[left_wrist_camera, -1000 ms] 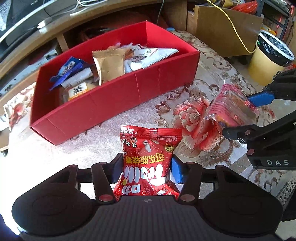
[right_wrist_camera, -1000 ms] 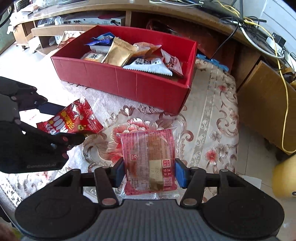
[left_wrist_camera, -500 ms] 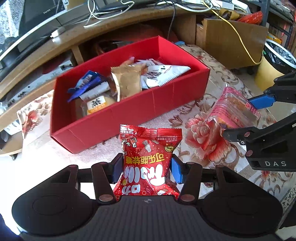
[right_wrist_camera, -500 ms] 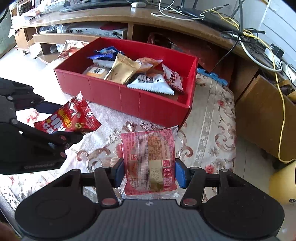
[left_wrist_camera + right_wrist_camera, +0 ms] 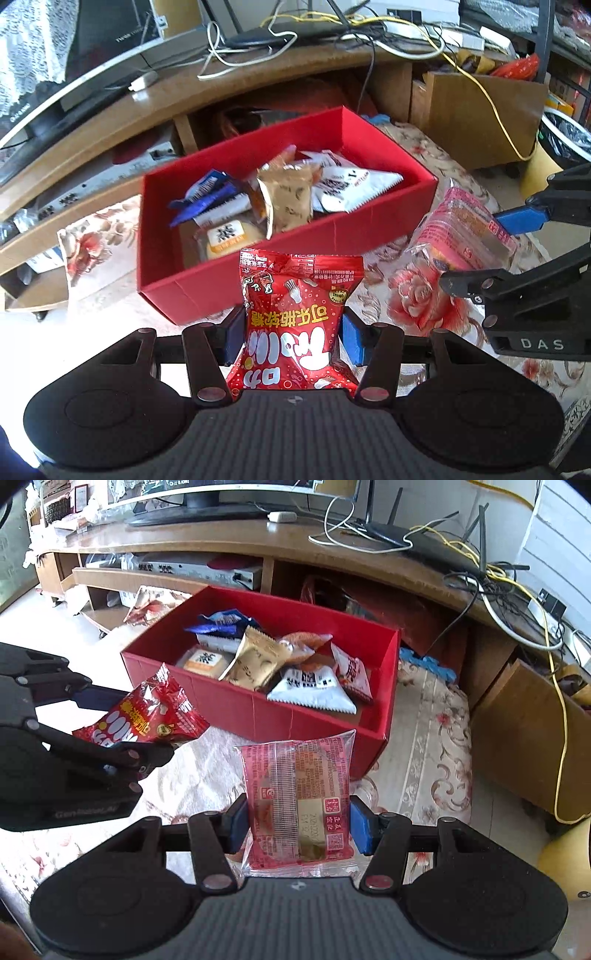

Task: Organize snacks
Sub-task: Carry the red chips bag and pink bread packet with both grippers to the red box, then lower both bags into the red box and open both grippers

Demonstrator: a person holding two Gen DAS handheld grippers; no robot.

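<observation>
— While both hands hang over the flowered rug (image 5: 424,738), what's each one got?
— Left gripper (image 5: 291,334) is clamped on a red candy bag (image 5: 295,317), blue pads pressing its two sides, the bag standing up between them. You can see the same bag (image 5: 144,712) from the other hand's camera, sticking out at a slant.
— And the right gripper (image 5: 299,829)?
— Closed on a clear pink-printed cake packet (image 5: 299,801), pads tight against both edges. From the left camera that packet (image 5: 461,232) sits off to the right, tilted, near the box's corner.
— Where's the box?
— Red cardboard box (image 5: 295,254), on the rug just beyond both grippers, in front of a low wooden TV stand (image 5: 258,539). Neither bag is over it; both are held on the near side of its front wall.
— Anything inside?
— A heap of snacks: a tan pouch (image 5: 255,661) leaning in the middle, a white zigzag-edged packet (image 5: 314,690) to its right, blue wrappers (image 5: 218,622) at the left end, a small yellow-labelled cake (image 5: 203,661) beneath them
— Behind?
— Cables and a router (image 5: 413,542) on the stand's top
</observation>
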